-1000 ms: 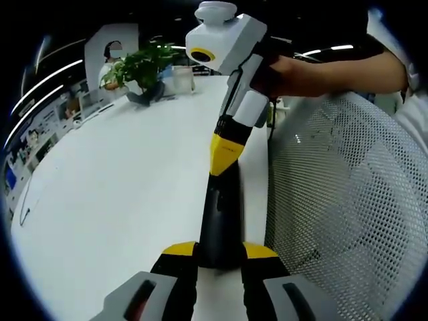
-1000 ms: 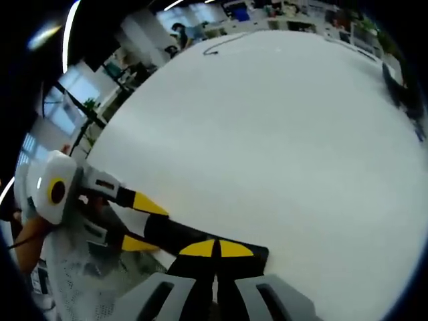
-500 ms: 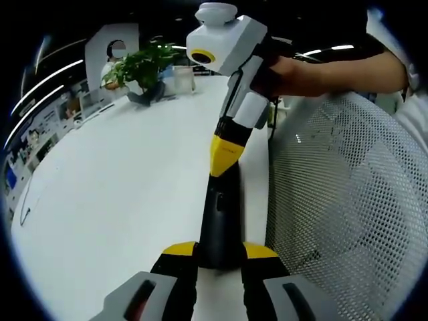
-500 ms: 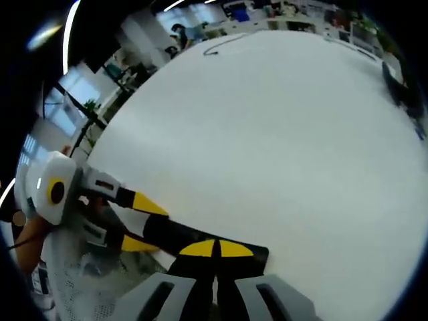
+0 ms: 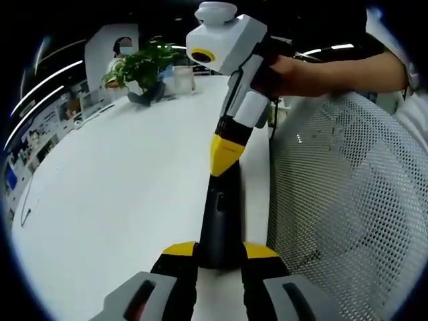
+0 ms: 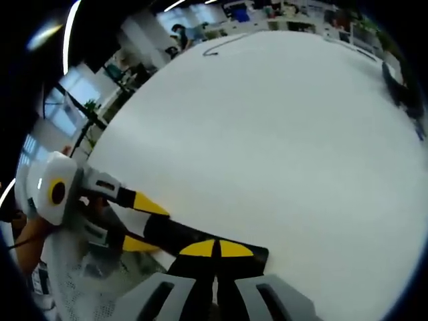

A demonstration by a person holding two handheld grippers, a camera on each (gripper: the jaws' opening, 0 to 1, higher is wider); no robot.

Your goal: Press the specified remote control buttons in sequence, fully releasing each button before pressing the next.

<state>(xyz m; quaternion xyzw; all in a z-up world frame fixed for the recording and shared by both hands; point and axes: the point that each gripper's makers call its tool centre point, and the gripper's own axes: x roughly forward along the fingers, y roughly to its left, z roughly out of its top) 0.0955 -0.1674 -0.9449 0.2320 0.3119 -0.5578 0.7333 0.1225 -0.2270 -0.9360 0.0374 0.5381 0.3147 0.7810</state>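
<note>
A black remote control (image 5: 221, 214) lies lengthwise on the white table (image 5: 120, 187), close to its right edge. My left gripper (image 5: 220, 251) is shut on the remote's near end, one yellow-tipped jaw on each side. My right gripper (image 5: 224, 152) comes down from above, held by a hand (image 5: 301, 70), with its yellow tips resting on the remote's far end. In the right gripper view my right gripper (image 6: 215, 249) is shut, tips together on top of the remote (image 6: 170, 234). The left gripper (image 6: 144, 224) clasps the remote from the left.
A white mesh chair back (image 5: 348, 200) stands right beside the table edge. A potted plant (image 5: 144, 67) sits at the table's far end, and a thin cable (image 6: 224, 43) lies at the other end. Wide bare tabletop (image 6: 287, 134) spreads beyond the remote.
</note>
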